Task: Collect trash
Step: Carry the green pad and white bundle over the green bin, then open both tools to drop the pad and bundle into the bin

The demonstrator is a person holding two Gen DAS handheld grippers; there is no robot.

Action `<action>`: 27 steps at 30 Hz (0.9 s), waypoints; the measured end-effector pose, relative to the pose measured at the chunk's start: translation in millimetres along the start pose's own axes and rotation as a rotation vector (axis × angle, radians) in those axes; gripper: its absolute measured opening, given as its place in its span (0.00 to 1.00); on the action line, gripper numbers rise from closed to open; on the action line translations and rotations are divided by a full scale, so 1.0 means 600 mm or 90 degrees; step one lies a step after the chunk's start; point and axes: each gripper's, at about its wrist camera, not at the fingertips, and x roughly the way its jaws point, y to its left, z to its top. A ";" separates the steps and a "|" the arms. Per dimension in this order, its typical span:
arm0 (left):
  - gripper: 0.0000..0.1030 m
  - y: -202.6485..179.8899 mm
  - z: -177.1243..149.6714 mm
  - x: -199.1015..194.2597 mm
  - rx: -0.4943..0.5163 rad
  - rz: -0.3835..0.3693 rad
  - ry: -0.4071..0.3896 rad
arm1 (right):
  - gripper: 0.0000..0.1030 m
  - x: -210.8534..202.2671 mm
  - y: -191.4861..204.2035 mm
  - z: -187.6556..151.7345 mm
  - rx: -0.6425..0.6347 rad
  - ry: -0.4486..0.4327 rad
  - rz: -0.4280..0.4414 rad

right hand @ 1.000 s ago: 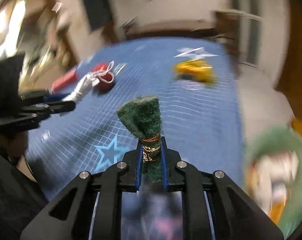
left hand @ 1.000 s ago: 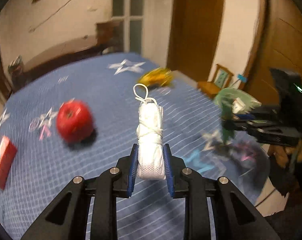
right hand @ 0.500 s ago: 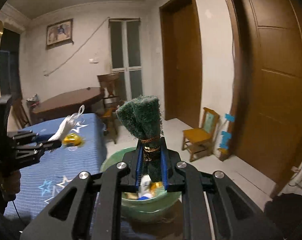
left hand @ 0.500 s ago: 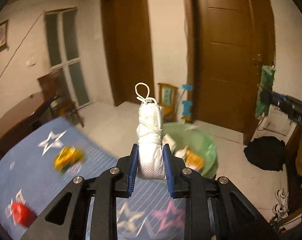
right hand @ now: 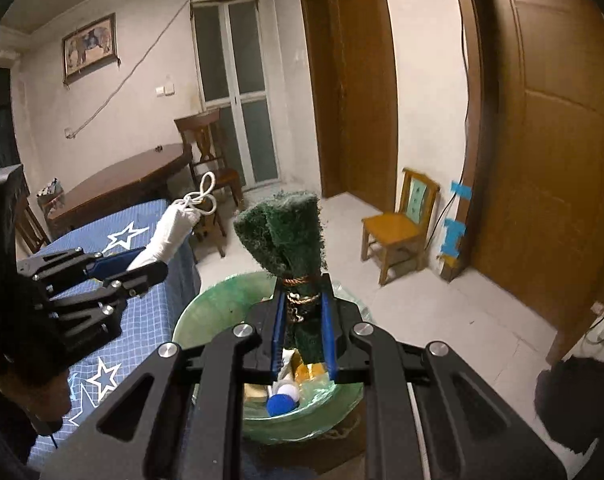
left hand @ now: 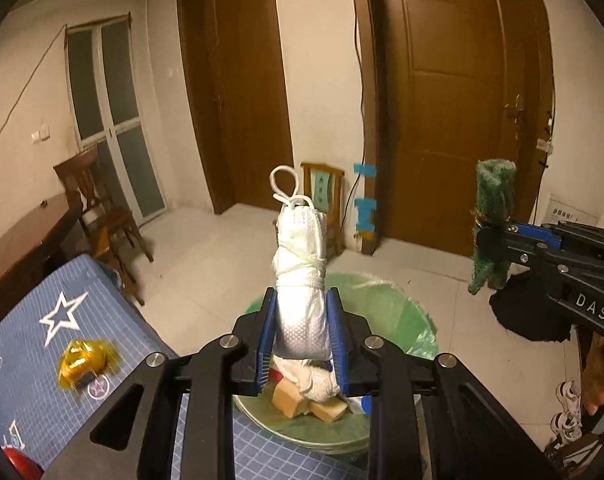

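My left gripper is shut on a rolled white cloth tied with string, held upright over the green-lined trash bin. My right gripper is shut on a rolled green scouring pad tied with cord, held above the same bin. The bin holds several scraps, among them a blue-and-white ball and tan blocks. Each gripper shows in the other's view: the left one and the right one.
The blue star-patterned tablecloth lies left of the bin, with a yellow crumpled wrapper and a red object on it. A small wooden chair, brown doors and a dark bundle on the floor stand beyond.
Both grippers have swung from over the blue table to above the trash bin, each still holding its bundle. In the last half second they have come closer over the bin.
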 end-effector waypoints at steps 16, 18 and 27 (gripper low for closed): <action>0.37 0.062 -0.055 0.070 -0.011 0.020 0.051 | 0.24 0.066 0.048 0.006 -0.061 0.066 0.008; 0.42 0.068 -0.058 0.078 -0.009 0.022 0.057 | 0.32 0.076 0.046 0.005 -0.060 0.069 0.003; 0.42 0.097 -0.075 0.083 -0.014 0.037 0.061 | 0.32 0.072 0.042 -0.005 -0.057 0.068 -0.007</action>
